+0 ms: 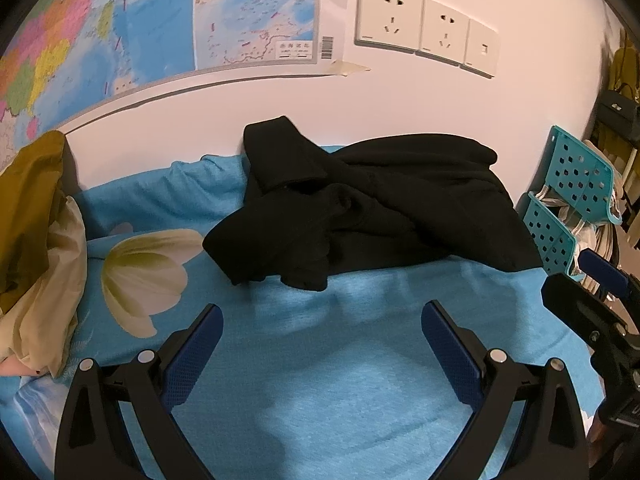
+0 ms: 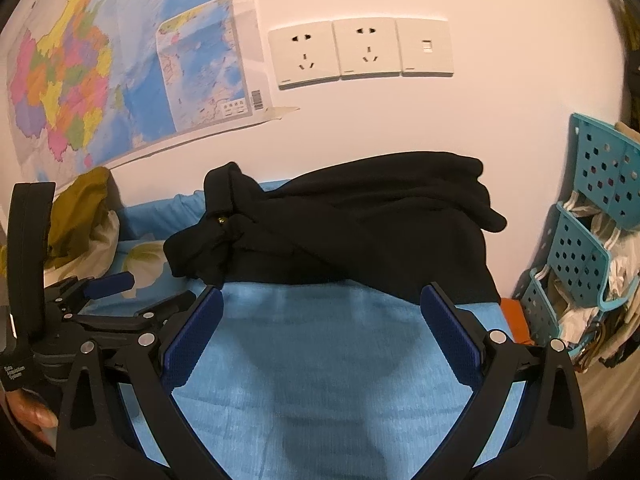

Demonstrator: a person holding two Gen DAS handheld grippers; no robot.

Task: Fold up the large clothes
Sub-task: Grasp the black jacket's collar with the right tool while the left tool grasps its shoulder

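At the bed's (image 1: 304, 392) left edge lies an olive and cream pillow (image 1: 36, 240). The left gripper (image 1: 322, 328) hangs released over bare blue sheet. The black garment (image 1: 376, 200) lies bunched along the far edge against the wall. The right gripper (image 2: 322, 312) gapes empty before it, near the right edge.

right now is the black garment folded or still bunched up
Bunched up: the black garment lies in an uneven heap against the wall, a sleeve crossing it, on the blue sheet.
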